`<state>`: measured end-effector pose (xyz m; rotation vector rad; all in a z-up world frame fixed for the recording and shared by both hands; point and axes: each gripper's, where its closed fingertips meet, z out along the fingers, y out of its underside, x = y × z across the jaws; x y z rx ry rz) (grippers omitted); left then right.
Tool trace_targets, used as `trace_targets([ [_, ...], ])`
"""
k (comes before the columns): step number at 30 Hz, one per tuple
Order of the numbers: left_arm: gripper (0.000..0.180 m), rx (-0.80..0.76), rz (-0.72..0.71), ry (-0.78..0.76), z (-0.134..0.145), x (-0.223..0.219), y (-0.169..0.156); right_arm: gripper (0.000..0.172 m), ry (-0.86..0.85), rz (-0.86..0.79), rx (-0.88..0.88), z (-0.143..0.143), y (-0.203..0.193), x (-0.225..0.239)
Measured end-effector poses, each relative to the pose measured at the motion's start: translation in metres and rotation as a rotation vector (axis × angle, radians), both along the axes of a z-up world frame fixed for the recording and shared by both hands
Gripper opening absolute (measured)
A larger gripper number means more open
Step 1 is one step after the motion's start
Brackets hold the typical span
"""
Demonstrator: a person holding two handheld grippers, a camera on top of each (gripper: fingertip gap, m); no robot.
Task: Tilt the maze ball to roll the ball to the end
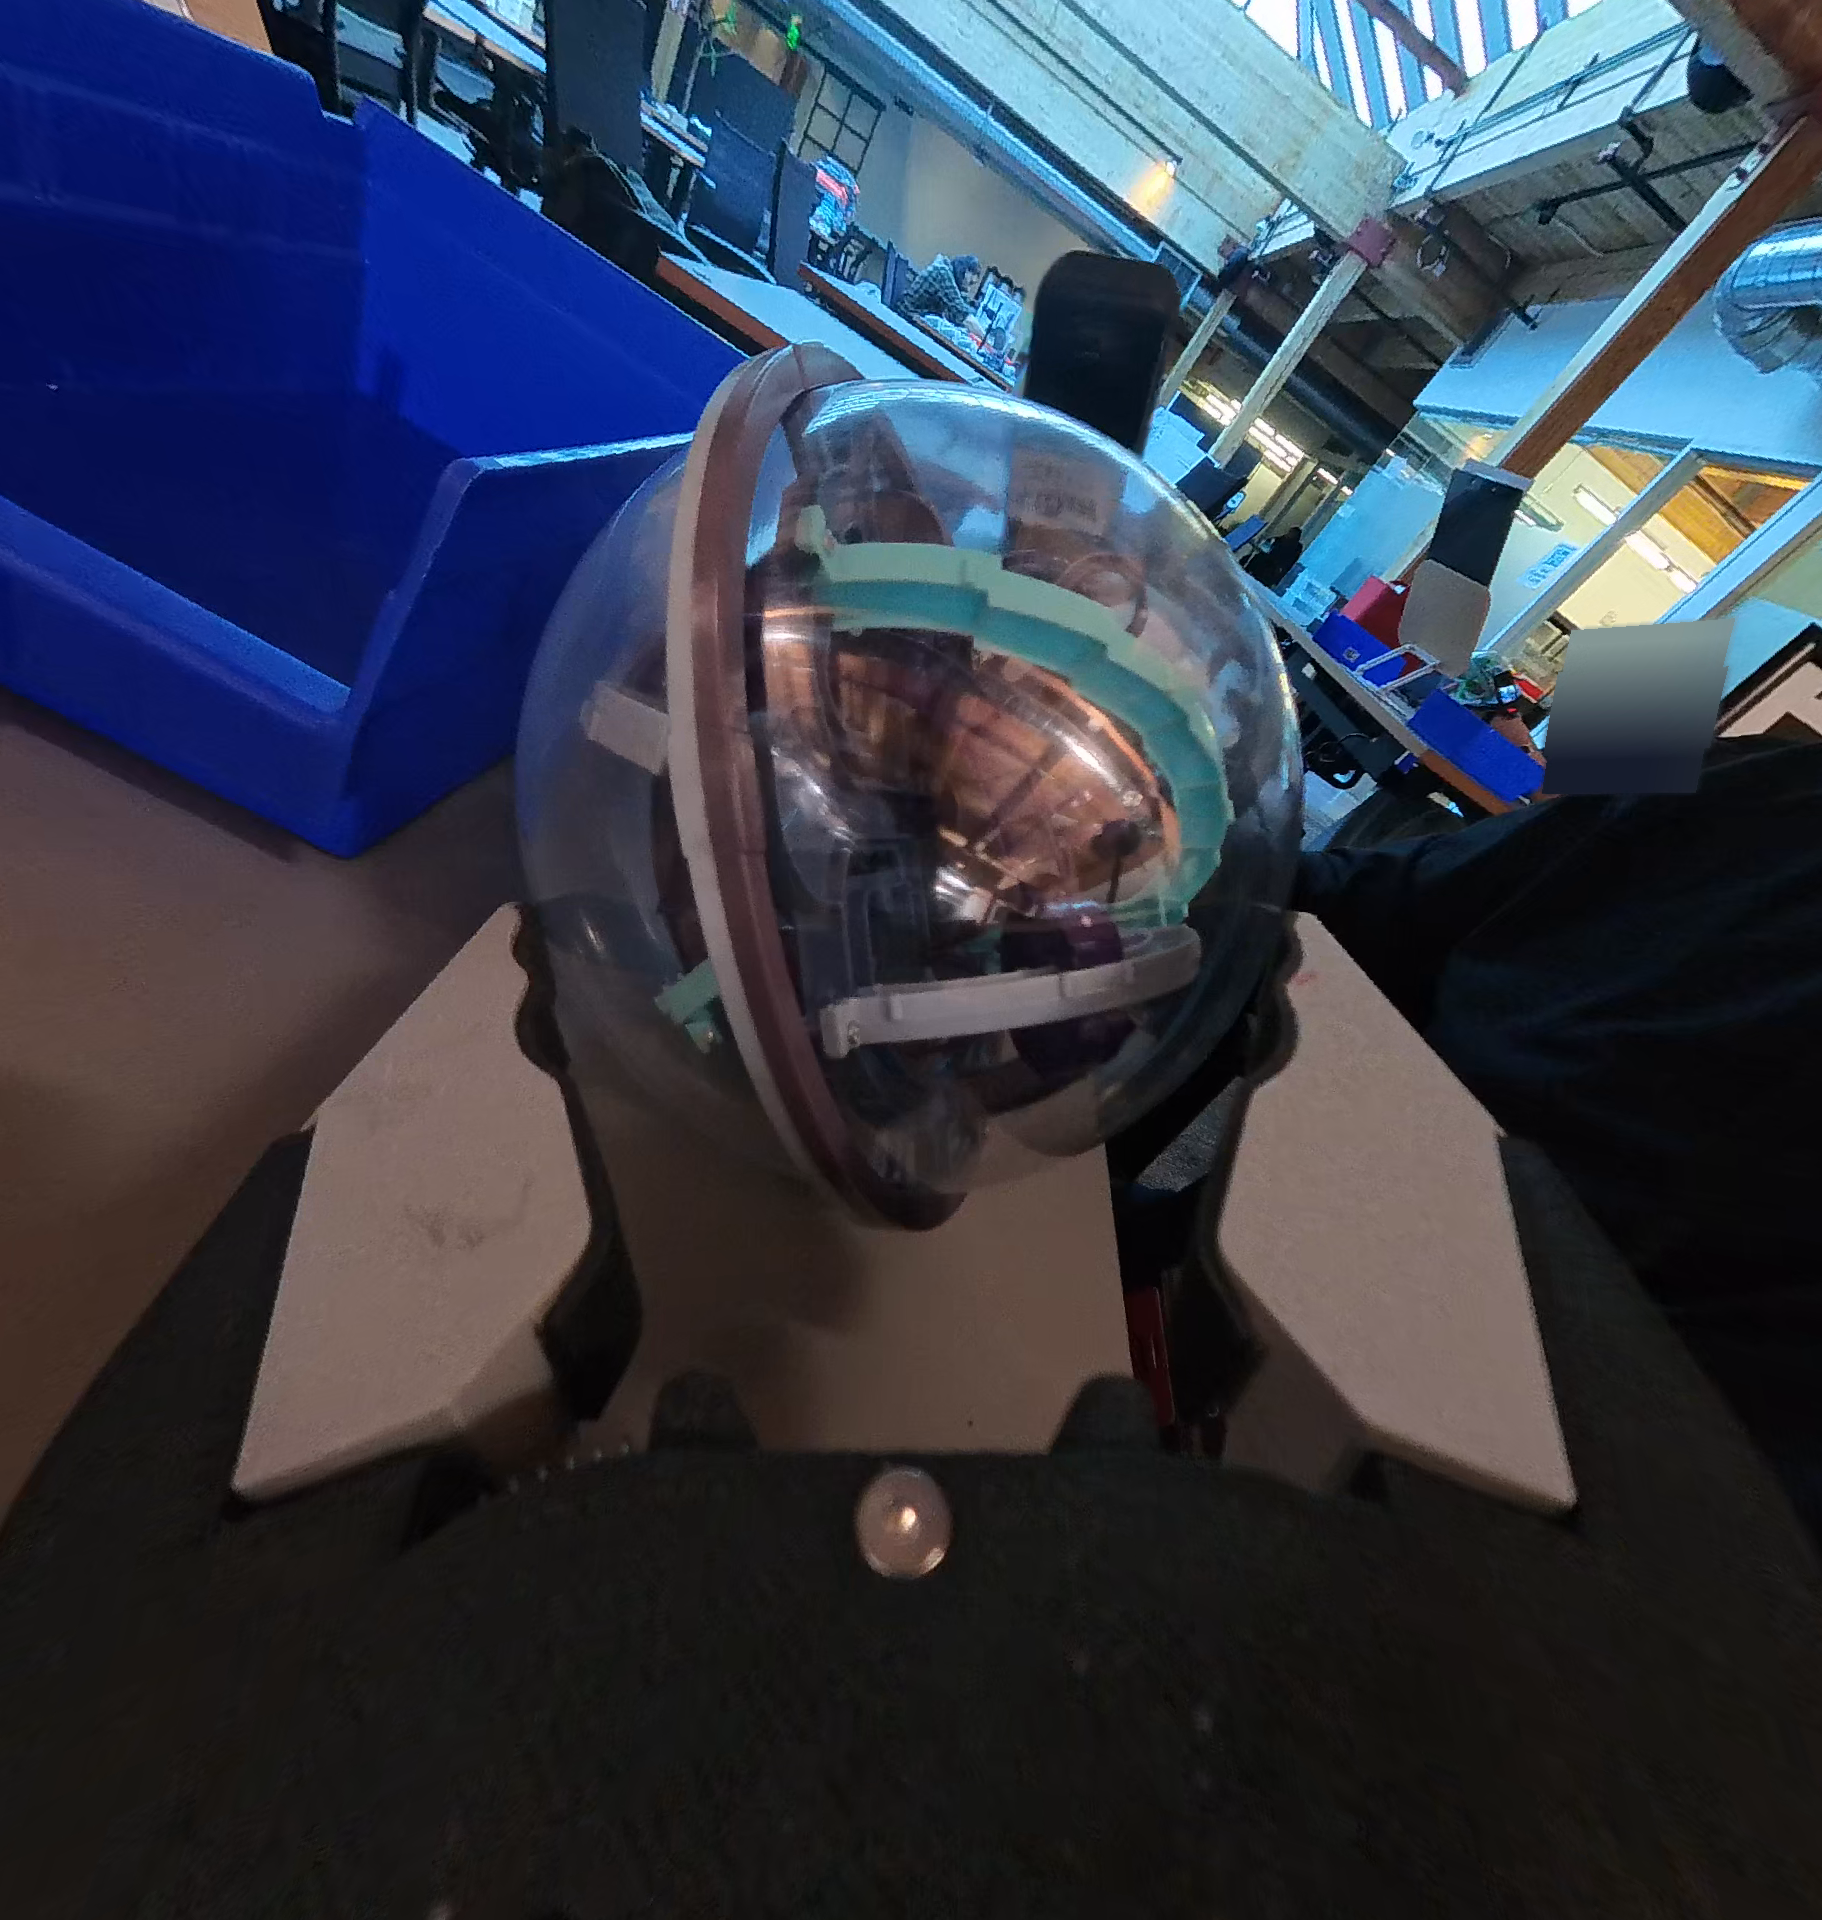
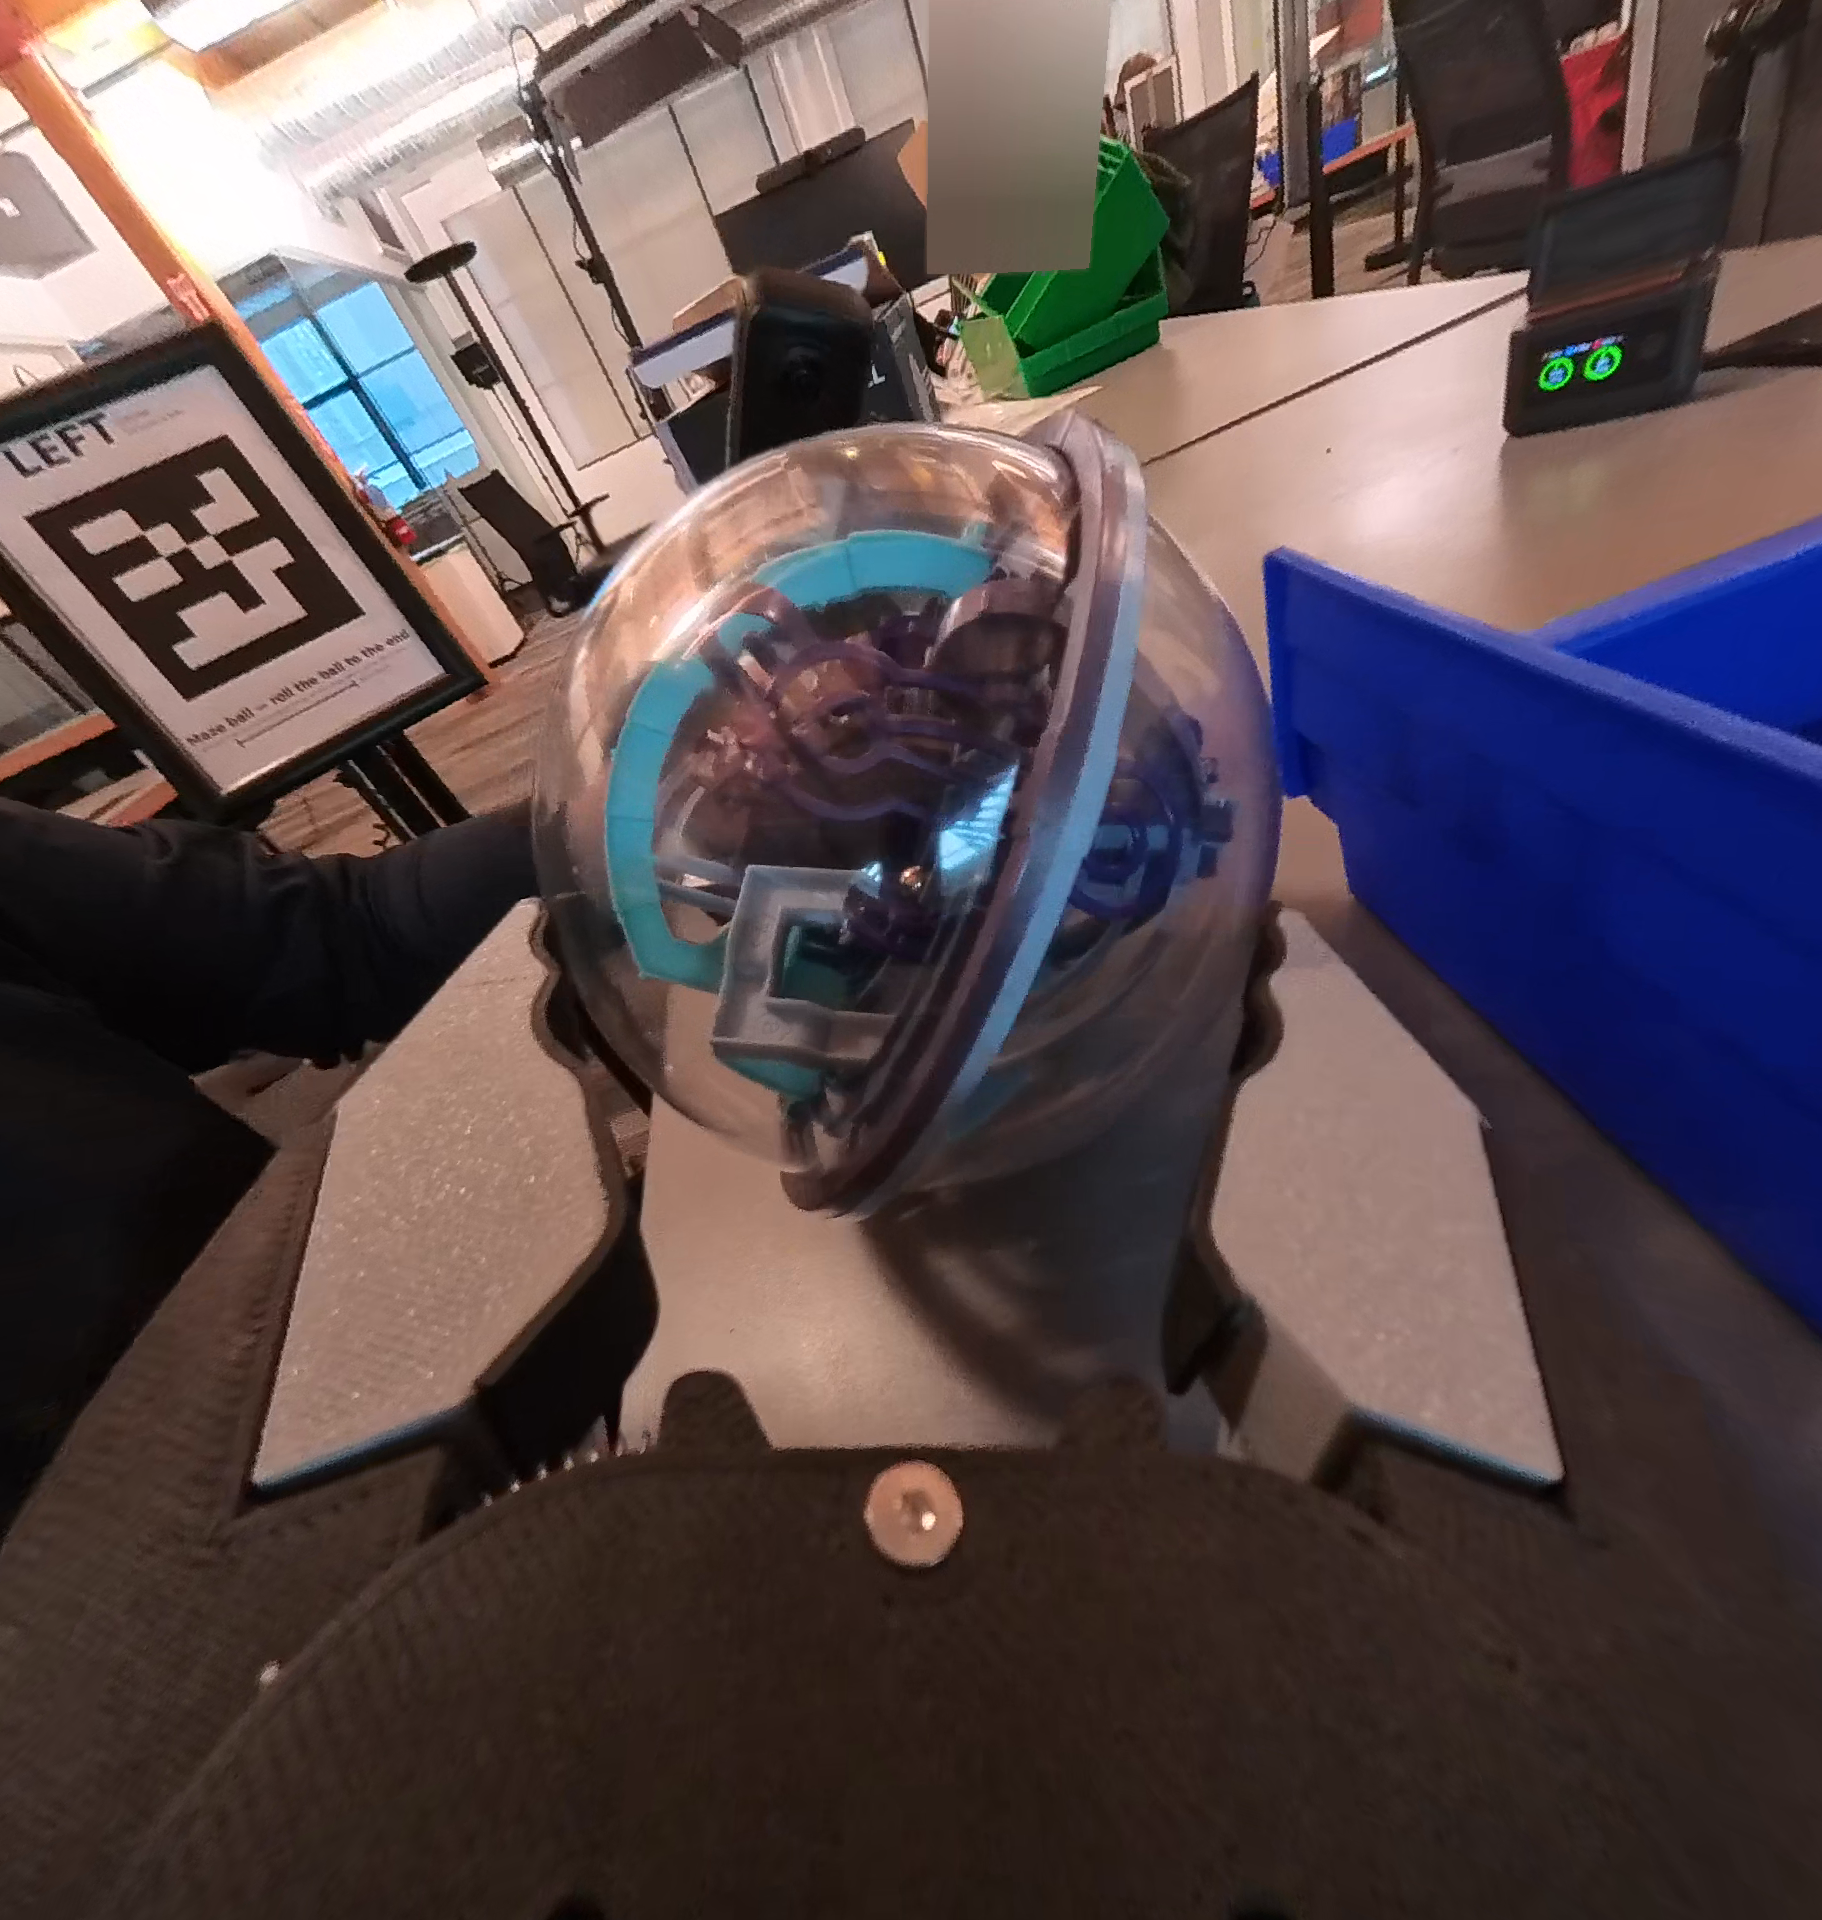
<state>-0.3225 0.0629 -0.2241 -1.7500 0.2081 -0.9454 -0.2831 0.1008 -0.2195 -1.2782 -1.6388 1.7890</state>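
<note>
The maze ball is a clear sphere with a brown seam ring and teal, grey and purple tracks inside. It is lifted above the table and tilted. My left gripper is shut on it, with the black fingertips pressed on its lower sides. My right gripper grips the same maze ball from the opposite side, its fingertips also against the shell. A small metal ball sits on a purple track near the grey square track. The top of the right gripper's camera shows behind the sphere.
A blue bin stands on the grey table close to the sphere; it also shows in the right wrist view. A person's dark sleeve is beside it. A framed marker sign and a small black device stand farther off.
</note>
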Motion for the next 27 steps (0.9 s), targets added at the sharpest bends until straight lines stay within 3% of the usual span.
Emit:
trace_targets([
  [10,0.132,-0.006,-0.001,-0.012,0.000,0.000,0.001,0.125,0.055,-0.022,0.074,0.003,0.000,0.000],
  [14,0.132,-0.021,0.029,-0.065,0.001,-0.003,0.006,0.124,0.026,-0.022,0.012,0.003,0.005,-0.002],
  [21,0.129,-0.041,0.054,-0.025,-0.004,-0.004,0.008,0.122,-0.074,0.006,-0.172,-0.002,0.015,-0.004],
  [27,0.128,-0.036,0.058,-0.031,-0.003,-0.005,0.008,0.122,-0.095,0.018,-0.193,-0.004,0.015,-0.004],
])
